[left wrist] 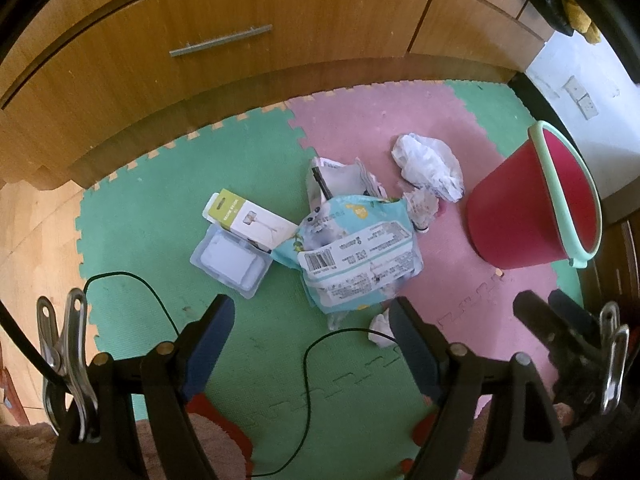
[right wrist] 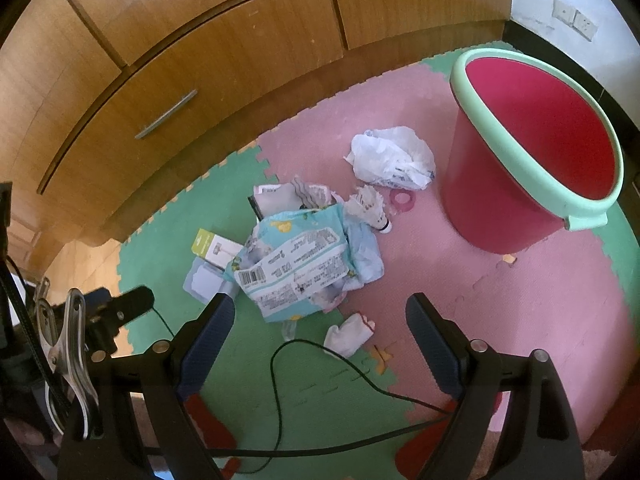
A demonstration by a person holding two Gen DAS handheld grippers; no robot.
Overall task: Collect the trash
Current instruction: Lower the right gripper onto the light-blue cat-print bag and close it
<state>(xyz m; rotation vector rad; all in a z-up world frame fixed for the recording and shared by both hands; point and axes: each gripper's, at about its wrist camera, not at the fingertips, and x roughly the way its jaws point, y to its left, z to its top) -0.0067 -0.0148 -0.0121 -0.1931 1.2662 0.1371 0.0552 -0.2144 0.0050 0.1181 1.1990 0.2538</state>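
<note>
Cabinet [left wrist: 248, 20]: wooden fronts with a metal bar handle [left wrist: 221, 40], rising behind the floor mats.
Foam mat [right wrist: 500, 292]: interlocking green and pink tiles, carrying all the trash and the bucket.
Bucket [right wrist: 504, 204]: red with a pale green rim, upright on a pink tile, right of the trash pile, interior showing nothing but red wall.
Wipes packet [left wrist: 356, 252]: crumpled light-blue wrapper with barcode, centre of the pile, lying across the green-pink seam.
White plastic bag [right wrist: 394, 158]: crumpled, on pink, between the pile and the bucket, apart from both.
Small carton [left wrist: 250, 220]: white with a green top, left of the wrapper, resting partly on a clear plastic tray [left wrist: 230, 262].
Grey pouch [right wrist: 280, 196]: flattened, behind the wrapper, partly under it.
Shuttlecock [right wrist: 370, 208]: white, just beside the wrapper's far right corner.
Pink tape roll [right wrist: 403, 200]: next to the shuttlecock, near the bag.
Tissue wad [right wrist: 348, 334]: nearest item, on the seam.
Left gripper [left wrist: 312, 320]: spread wide, nothing between the fingers, above the green tile.
Right gripper [right wrist: 320, 316]: spread wide, holding nothing, above the tissue wad.
</note>
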